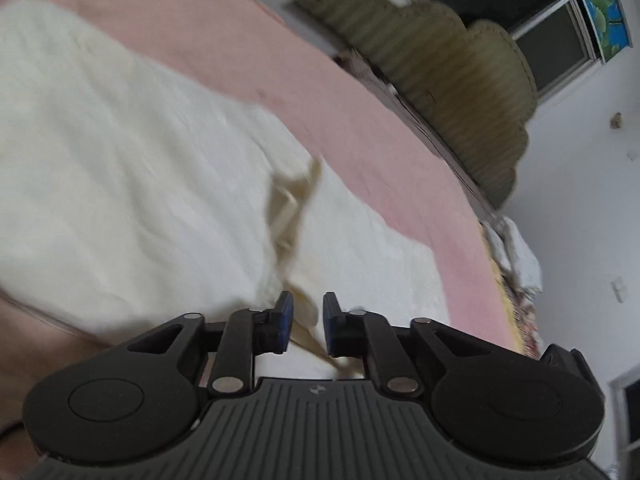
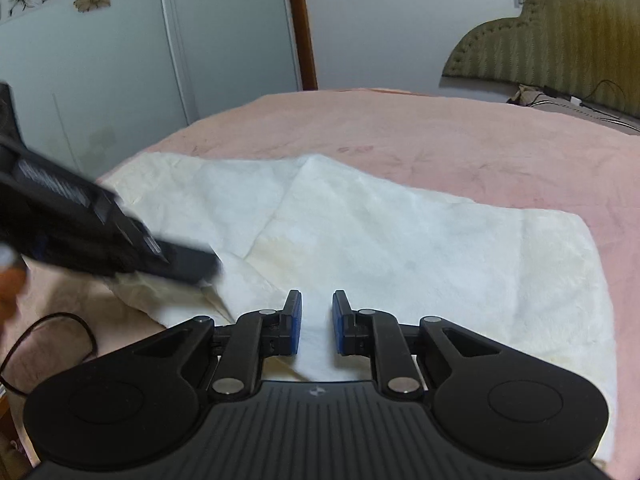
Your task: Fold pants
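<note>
1. Right gripper [image 2: 317,322] — being shown nearest in the right wrist view, its blue-padded fingers [image 2: 295,322] being held spread apart with a clear gap between them; nothing is being pinched, and white cloth is being seen through the gap.
2. Left gripper [image 1: 306,322] — being shown nearest in the left wrist view, its fingers likewise being held apart; a cream strip of fabric [image 1: 304,312] is being seen between the pads, but whether it is being touched cannot be told.
3. Pants [image 2: 400,248] — white, fleecy, being displayed spread flat on the bed directly ahead of the right gripper, one layer being lapped over another along a diagonal edge near the middle. In the left wrist view the same pants [image 1: 120,168] are being shown blurred, with a cream drawstring or tie [image 1: 290,208] lying on them just beyond the left gripper.
4. Left gripper body [image 2: 100,232] — being seen blurred at the left of the right wrist view, over the near left corner of the pants.
5. Black cable [image 2: 48,336] — being shown looped on the bedding at lower left.
6. Pink bedspread [image 2: 440,140] — being covered in part by the pants and extending beyond them.
7. Olive padded headboard [image 2: 560,40] — being seen at the far right, against the wall.
8. Wardrobe doors [image 2: 120,40] with flower decals — farthest left.
</note>
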Demonstrator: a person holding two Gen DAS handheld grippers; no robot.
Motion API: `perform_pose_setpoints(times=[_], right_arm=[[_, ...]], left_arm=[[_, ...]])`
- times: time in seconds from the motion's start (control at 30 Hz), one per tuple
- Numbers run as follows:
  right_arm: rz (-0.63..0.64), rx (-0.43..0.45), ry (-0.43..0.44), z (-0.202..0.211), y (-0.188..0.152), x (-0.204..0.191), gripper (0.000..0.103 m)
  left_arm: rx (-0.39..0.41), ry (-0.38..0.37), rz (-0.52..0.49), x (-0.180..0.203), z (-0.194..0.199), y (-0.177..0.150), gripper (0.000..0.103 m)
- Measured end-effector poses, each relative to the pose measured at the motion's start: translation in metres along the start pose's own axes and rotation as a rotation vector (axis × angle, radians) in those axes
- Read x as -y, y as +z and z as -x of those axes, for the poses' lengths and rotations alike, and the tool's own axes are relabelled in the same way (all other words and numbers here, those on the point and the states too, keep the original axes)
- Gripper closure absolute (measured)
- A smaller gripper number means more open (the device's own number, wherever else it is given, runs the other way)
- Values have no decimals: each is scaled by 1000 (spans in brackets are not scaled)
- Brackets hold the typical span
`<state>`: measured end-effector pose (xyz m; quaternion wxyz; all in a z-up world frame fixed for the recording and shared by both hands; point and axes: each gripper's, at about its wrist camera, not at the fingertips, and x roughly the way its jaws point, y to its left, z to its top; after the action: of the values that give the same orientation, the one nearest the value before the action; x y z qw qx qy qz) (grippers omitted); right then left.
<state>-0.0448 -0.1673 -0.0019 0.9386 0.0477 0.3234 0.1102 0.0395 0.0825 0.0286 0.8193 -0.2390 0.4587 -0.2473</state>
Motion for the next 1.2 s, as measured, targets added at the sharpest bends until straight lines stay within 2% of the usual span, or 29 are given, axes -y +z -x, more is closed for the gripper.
perform_pose_setpoints(times=[0.03, 0.1, 0.17, 0.27, 0.3, 0.33, 0.4, 0.43, 0.5, 0.63, 0.73, 0.87, 0.97, 1.13, 1.17, 1.2], right_arm=[[10, -26, -9, -9, 0, 0, 88], [-9, -19, -19, -9, 0, 0, 87], [-4, -3, -8, -6, 7, -7, 86], [51, 14, 33, -12, 13, -25, 86], [70, 3, 31, -18, 14, -30, 86], [92, -7, 16, -26, 15, -34, 87], [91, -14, -10, -39, 16, -33, 87], [59, -15, -8, -42, 19, -28, 87], [-11, -19, 0, -40, 24, -22, 86], [-7, 25, -22, -27, 23, -27, 86], [-4, -16, -48, -43, 21, -23, 87], [-54, -8, -41, -45, 27, -18, 86], [-3, 27, -63, -37, 27, -32, 86], [178, 70, -9, -27, 35, -83, 84], [218, 69, 11, -26, 35, -94, 79], [267, 68, 39, -26, 35, -108, 69]], left_arm=[[27, 30, 1, -7, 9, 3, 73], [82, 105, 16, -24, 28, 7, 71], [134, 207, -12, -35, 44, 8, 68], [216, 405, -127, -41, 60, 6, 56], [232, 469, -176, -43, 63, 5, 48], [240, 521, -225, -41, 63, 4, 40], [246, 603, -301, -39, 62, 2, 33], [245, 630, -324, -40, 60, 2, 33], [242, 652, -351, -42, 57, 0, 31], [257, 665, -372, -40, 55, -4, 25], [262, 675, -391, -39, 53, -11, 24], [266, 677, -390, -41, 51, -10, 21], [272, 678, -388, -41, 52, -11, 19], [297, 696, -393, -42, 62, -11, 18], [312, 704, -390, -43, 68, -11, 18], [328, 711, -380, -46, 75, -10, 17]])
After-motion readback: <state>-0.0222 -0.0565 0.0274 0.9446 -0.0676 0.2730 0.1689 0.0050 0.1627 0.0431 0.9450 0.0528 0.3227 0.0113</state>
